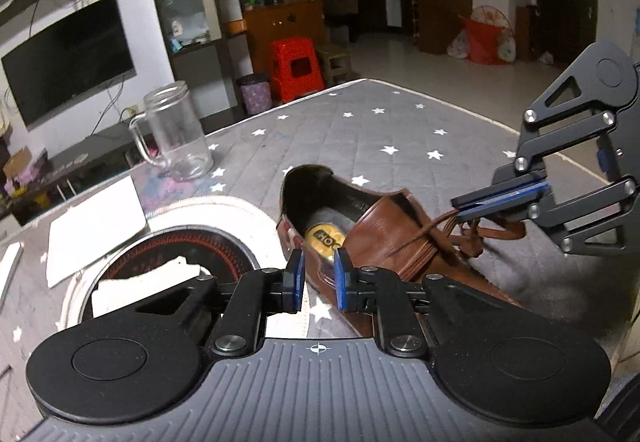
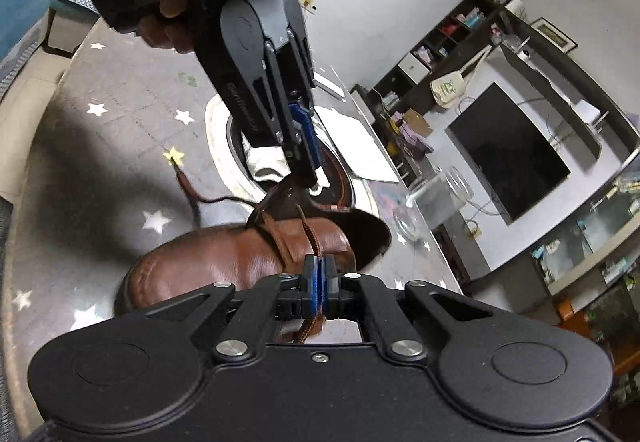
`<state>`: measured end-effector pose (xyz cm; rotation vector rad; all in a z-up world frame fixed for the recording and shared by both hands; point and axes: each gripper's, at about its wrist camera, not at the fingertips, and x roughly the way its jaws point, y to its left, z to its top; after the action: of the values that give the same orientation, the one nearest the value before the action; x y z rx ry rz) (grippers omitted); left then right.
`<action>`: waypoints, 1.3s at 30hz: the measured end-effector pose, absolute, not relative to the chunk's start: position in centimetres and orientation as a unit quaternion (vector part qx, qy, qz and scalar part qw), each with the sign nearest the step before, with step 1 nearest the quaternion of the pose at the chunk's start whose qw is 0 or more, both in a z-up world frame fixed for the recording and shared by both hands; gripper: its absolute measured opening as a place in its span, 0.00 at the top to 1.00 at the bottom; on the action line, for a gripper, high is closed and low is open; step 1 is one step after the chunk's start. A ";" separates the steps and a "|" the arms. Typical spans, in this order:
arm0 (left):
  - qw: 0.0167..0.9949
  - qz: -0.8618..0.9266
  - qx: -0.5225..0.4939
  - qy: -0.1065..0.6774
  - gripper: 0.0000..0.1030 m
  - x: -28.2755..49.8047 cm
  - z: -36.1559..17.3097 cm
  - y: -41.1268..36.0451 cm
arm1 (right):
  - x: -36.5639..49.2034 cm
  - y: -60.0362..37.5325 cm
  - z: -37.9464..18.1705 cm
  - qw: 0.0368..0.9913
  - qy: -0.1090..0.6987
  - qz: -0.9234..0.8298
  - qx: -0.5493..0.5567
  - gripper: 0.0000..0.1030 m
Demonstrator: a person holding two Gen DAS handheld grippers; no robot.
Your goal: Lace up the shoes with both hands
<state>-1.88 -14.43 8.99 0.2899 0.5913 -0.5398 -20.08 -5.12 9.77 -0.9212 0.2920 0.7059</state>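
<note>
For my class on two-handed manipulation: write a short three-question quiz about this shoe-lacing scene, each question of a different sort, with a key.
1. True or false: the right gripper is shut on a brown lace of the brown leather shoe.
2. Multiple choice: the left gripper is (a) shut on a lace, (b) open and holding nothing, (c) shut on the glass jar.
3. Short answer: what clear object stands on the star-patterned cloth, beyond the shoe in the left wrist view?

Key
1. True: its jaws are closed with the lace running between them.
2. (b): there is a gap between its pads, near the shoe's side.
3. A glass jar with a handle, apparently empty.
</note>
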 end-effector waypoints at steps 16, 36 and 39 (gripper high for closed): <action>0.911 -0.269 0.131 0.283 0.79 -1.6 8.7 -14.2 | -18.6 -3.1 8.3 0.798 0.134 0.352 -0.471 0.98; 0.877 -0.332 0.230 0.260 0.74 -3.4 9.0 -15.0 | -17.6 -3.1 7.4 0.794 0.131 0.363 -0.469 0.98; 0.865 -0.340 0.262 0.259 0.74 -3.4 8.2 -16.0 | -17.5 -2.0 7.2 0.794 0.130 0.362 -0.471 0.98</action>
<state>-3.41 -16.03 8.23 0.5488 0.5425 -0.7133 -17.48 -1.98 7.18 -1.0133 0.2800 0.7785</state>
